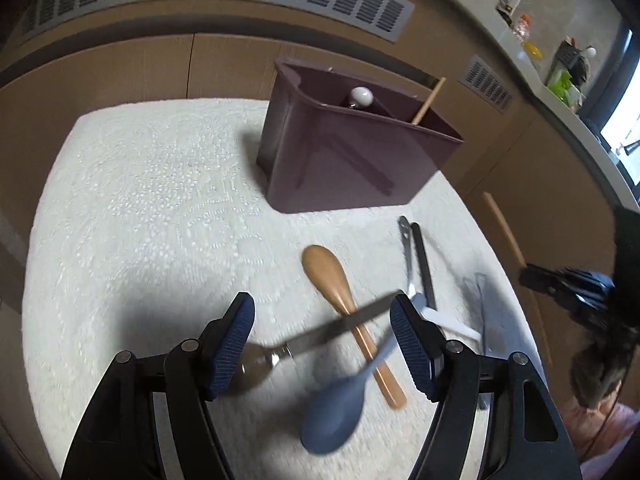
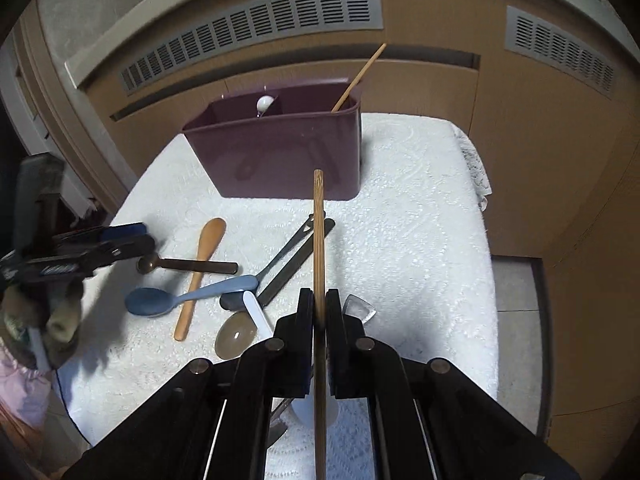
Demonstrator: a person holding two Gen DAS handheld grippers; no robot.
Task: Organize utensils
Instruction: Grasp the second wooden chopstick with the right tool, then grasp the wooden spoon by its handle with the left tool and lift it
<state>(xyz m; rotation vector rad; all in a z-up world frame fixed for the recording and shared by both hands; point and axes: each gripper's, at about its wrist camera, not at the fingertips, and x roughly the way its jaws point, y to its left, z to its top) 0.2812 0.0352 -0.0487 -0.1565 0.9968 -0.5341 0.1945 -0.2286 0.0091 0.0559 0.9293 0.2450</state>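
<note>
Right gripper (image 2: 319, 312): jaws clamped on a bamboo chopstick (image 2: 319, 216), aimed toward the purple utensil caddy (image 2: 276, 156), likely to join its mate (image 2: 358, 78) there. Left gripper (image 1: 322, 334): jaws wide, metal spoon (image 1: 304, 340) crosswise between them, grip uncertain. Remaining spoons lie on the white cloth (image 2: 420, 220).

A white lace-patterned cloth (image 2: 420, 208) covers the surface, a corner hanging over the far right edge. Behind it runs tan wood panelling (image 2: 520, 128) with grey slatted vent grilles (image 2: 256, 32). A grey countertop (image 1: 532, 68) past the far right corner holds blurred bottles and greenery.
</note>
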